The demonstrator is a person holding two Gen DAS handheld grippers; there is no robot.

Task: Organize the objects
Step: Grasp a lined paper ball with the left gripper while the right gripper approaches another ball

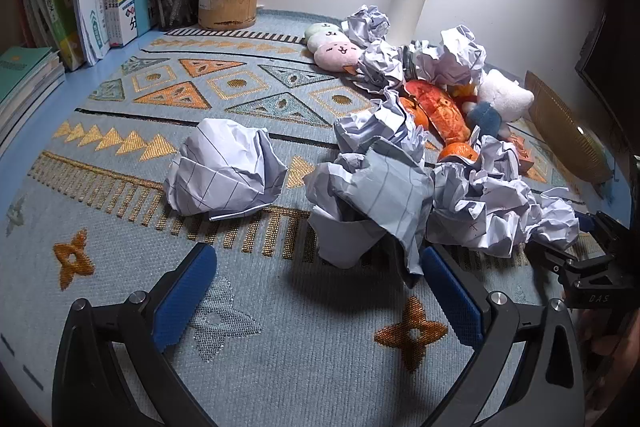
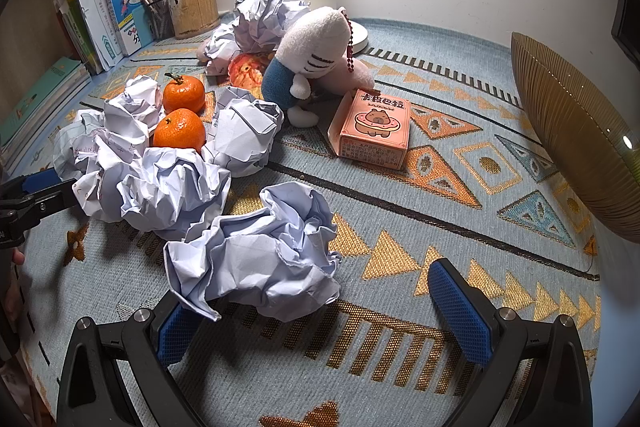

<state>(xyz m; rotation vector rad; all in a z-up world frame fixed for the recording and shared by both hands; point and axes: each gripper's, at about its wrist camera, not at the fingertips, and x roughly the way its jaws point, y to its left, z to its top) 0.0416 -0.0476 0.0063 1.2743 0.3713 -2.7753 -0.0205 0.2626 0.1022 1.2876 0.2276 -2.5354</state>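
From the left wrist, my left gripper (image 1: 316, 291) hangs with jaws released, a paper ball (image 1: 360, 203) just beyond them on the tabletop (image 1: 120, 155). From the right wrist, my right gripper (image 2: 316, 311), jaws released too, faces another crumpled sheet (image 2: 256, 255); I'd centre it before squeezing.

crumpled paper (image 1: 368, 195) heap blocks centre, mat (image 1: 248, 355) open nearby

crumpled paper balls (image 2: 256, 267), two oranges (image 2: 180, 133), plush toys (image 2: 316, 55)
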